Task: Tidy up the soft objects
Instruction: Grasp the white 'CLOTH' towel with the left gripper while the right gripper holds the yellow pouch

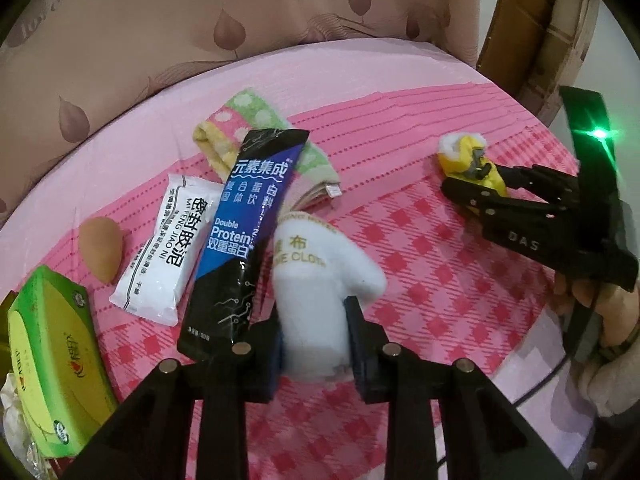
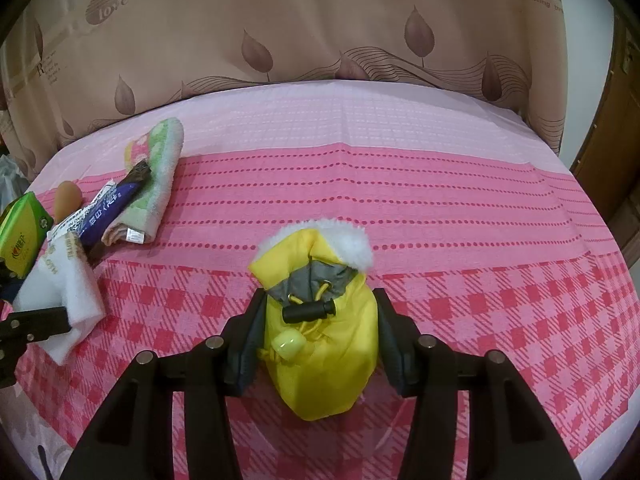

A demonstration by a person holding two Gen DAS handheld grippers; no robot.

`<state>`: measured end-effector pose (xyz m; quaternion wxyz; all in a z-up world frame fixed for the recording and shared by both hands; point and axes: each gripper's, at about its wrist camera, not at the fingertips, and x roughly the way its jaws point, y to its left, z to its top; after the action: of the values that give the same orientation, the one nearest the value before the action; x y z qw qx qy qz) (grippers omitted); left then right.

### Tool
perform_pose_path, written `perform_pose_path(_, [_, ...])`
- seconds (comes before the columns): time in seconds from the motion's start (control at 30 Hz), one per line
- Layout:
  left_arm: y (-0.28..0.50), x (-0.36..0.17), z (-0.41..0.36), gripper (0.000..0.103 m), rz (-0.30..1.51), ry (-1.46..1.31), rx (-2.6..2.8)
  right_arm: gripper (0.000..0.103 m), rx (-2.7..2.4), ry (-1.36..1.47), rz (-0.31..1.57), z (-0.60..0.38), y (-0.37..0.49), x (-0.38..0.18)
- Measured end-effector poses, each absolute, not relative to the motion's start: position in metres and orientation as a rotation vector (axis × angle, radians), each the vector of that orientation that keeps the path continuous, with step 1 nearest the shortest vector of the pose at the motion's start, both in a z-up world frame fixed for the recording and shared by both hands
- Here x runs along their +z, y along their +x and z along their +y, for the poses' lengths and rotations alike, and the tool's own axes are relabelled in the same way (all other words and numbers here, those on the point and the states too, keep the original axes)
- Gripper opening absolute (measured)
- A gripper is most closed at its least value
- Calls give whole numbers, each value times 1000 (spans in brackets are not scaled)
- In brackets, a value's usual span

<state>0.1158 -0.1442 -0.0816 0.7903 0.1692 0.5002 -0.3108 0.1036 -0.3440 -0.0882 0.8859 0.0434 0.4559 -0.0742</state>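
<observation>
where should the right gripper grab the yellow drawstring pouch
Grip the yellow pouch across its plump lower body, below the black cord lock, coming in from its closed bottom end as the right gripper sits now, one finger on each side. The body is the widest, softest part; the white fleece cuff and cords would likely slip.

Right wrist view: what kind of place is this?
Probably a home room: a pink checked tablecloth over the work surface, a brown leaf-print curtain behind it, and a green tissue box among household bits.
</observation>
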Motion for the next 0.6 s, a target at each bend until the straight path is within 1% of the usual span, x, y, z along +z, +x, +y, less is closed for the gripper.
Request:
perform_pose_path(0.3, [106, -57, -130, 27, 1028, 359, -630, 48, -156, 84, 949, -344, 104, -89])
perform_pose_path(0.6, [104, -38, -85, 27, 1009, 286, -540, 48, -161, 74, 952, -344, 105, -91])
